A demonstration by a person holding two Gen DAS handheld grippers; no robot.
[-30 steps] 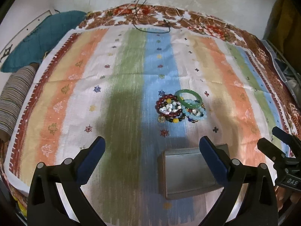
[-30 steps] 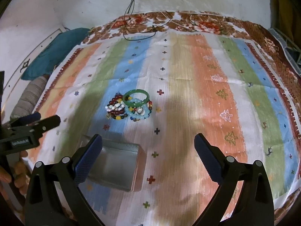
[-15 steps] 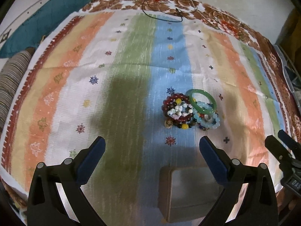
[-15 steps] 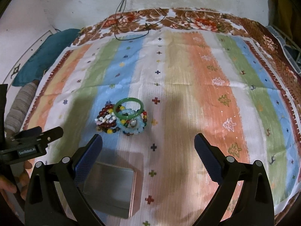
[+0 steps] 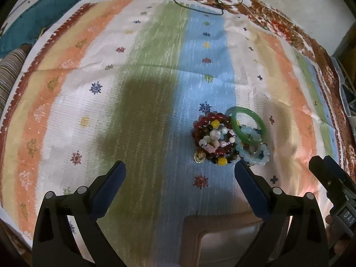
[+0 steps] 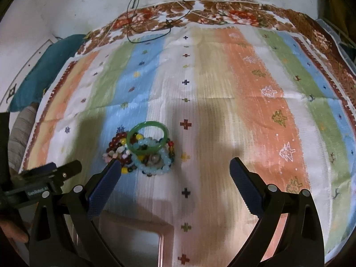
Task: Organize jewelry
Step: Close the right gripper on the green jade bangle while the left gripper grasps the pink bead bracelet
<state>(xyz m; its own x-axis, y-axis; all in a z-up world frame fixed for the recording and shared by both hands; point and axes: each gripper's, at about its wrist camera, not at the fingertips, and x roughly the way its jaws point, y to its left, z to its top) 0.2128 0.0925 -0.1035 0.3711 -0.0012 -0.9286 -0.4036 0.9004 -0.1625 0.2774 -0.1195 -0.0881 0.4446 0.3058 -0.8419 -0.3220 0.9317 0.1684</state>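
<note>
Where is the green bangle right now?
The green bangle leans on the right side of the bracelet pile, over the pale blue bead bracelet, beyond the tin box.

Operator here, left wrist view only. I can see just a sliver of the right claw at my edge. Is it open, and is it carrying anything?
Observer: The right claw is wide open, with nothing between its fingers.
Operator: Is the bracelet pile lined up with it?
Observer: No. The bracelet pile lies ahead of its left finger, well off the claw's centre line.
Operator: Which piece is on top from that side?
Observer: The green bangle, propped tilted on the pale blue bead bracelet.
</note>
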